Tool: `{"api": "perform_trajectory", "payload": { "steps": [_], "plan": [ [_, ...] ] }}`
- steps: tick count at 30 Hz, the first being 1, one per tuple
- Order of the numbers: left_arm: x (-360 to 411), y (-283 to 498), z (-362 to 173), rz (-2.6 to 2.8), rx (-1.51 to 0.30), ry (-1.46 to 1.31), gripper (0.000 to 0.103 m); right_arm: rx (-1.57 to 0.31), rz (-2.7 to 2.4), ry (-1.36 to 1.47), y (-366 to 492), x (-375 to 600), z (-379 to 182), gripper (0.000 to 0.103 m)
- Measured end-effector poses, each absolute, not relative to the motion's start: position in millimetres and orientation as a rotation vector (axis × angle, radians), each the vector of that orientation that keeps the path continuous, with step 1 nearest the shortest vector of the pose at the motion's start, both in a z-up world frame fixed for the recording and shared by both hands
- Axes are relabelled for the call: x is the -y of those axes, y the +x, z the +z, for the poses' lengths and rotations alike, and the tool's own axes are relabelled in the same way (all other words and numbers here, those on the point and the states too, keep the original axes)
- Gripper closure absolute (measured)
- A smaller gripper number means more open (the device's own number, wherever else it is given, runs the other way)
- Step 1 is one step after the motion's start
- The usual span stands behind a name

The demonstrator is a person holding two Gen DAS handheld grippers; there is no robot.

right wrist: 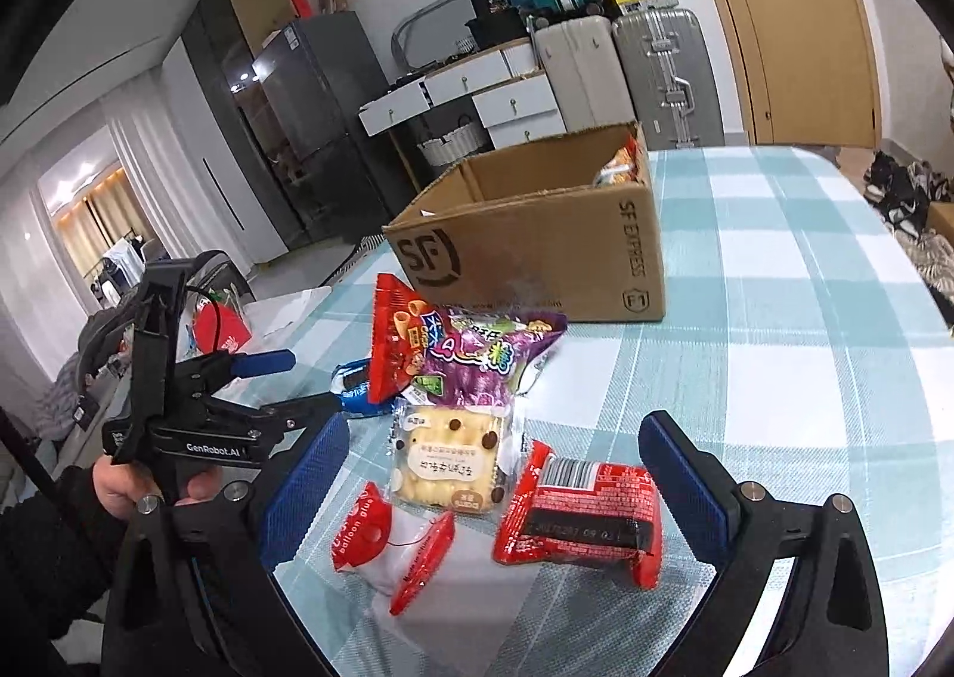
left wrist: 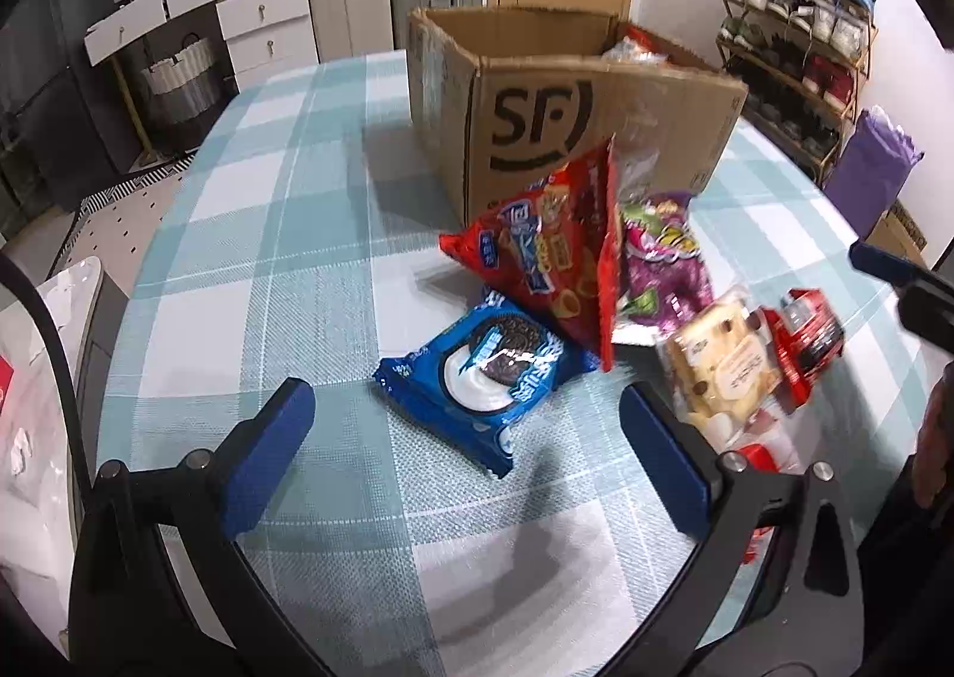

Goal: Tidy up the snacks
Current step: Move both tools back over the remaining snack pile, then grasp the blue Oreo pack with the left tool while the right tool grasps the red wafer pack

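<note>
The left hand-held gripper stands wide and empty over the blue cookie pack on the counter. The right hand-held gripper is also wide, framing a biscuit pack and red pack, pinching neither. Beyond, the chip bag half hides a purple bag. The cardboard box conceals most of its contents.

Snack packs clustered before open box.
</note>
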State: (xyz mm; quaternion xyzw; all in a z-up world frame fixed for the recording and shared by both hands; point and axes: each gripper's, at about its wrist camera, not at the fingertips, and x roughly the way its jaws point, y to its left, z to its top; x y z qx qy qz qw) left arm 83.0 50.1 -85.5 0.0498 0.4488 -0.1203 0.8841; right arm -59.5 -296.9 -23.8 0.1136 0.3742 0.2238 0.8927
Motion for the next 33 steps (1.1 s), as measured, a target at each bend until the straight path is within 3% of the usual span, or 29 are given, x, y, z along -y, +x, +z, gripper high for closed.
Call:
{"api": "perform_trajectory", "payload": {
  "steps": [22,25,29,33],
  "plan": [
    [-35.9,119.2,-125.5,-0.316,-1.009,0.155,0.002,-0.844,0.459,0.316,-52.0,310.0,-40.0,0.003],
    [-35.5,118.2,-122.6,-0.322,-0.995,0.147,0.017,-0.853,0.461,0.330,-52.0,311.6,-40.8,0.003],
    [-36.1,116.2,-118.4,-0.336,-0.985,0.145,0.045,-0.850,0.461,0.333,-52.9,312.0,-40.4,0.003],
    [-34.6,109.9,-116.3,-0.368,-0.988,0.160,0.059,-0.864,0.461,0.325,-52.7,309.7,-42.1,0.003]
  ]
}}
